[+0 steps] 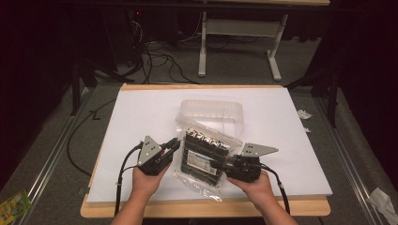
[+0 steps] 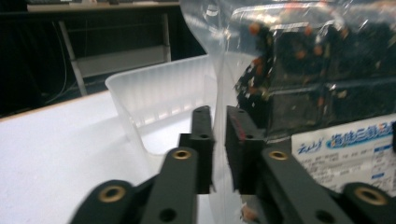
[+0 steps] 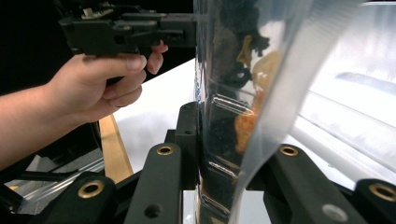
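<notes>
Now both tongs, left (image 1: pixel 174 144) and right (image 1: pixel 217 164), are pinching the limp, slippery bag of dark packets (image 1: pixel 203 154) by its side edges, and it looks likely to sag between them.

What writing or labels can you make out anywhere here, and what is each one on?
Label on the clear bag: blue print that looks like Chinese characters, with smaller lines under it, too blurred to quote.
Same label seen in the high view: too small to read.
Green packet on the floor: print unreadable.

Right gripper (image 3: pixel 223 140) fingers clamp the clear bag (image 3: pixel 252 93).
</notes>
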`<state>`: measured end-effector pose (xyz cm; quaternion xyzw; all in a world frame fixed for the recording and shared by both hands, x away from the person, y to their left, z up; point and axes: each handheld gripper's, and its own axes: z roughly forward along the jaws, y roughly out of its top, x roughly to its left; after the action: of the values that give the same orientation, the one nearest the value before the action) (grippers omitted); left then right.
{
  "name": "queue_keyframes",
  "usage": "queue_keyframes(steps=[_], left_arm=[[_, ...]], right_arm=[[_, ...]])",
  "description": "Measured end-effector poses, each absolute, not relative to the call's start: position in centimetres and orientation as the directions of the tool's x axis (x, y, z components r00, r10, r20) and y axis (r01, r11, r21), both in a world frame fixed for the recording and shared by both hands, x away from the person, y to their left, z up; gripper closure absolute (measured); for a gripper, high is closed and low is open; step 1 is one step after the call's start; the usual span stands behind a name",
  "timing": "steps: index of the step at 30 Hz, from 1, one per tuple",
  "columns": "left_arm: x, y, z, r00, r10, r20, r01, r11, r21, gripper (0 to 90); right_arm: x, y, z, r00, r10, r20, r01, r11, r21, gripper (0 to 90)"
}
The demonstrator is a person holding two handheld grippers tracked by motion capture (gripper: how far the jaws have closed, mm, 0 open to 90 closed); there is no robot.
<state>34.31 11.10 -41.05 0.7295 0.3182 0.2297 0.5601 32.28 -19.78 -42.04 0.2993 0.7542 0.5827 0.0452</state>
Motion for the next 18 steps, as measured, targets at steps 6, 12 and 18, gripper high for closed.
queue_keyframes(steps=[6,12,18], left_arm=[[34.3,11.6,-41.7,0.695,0.718,-0.031,0.262,-0.213,0.941,54.5],[33.7,12.6,-42.3,0.672,0.741,-0.013,0.303,-0.259,0.917,44.3],[33.3,13.0,-43.1,0.663,0.748,-0.009,0.360,-0.308,0.881,37.0]], right_arm=[[32.1,-19.9,-41.8,-0.813,0.506,0.287,0.401,0.130,0.907,74.9],[31.8,-20.5,-41.1,-0.812,0.506,0.292,0.394,0.104,0.913,75.2],[31.4,-21.1,-40.4,-0.808,0.525,0.267,0.370,0.100,0.924,75.3]])
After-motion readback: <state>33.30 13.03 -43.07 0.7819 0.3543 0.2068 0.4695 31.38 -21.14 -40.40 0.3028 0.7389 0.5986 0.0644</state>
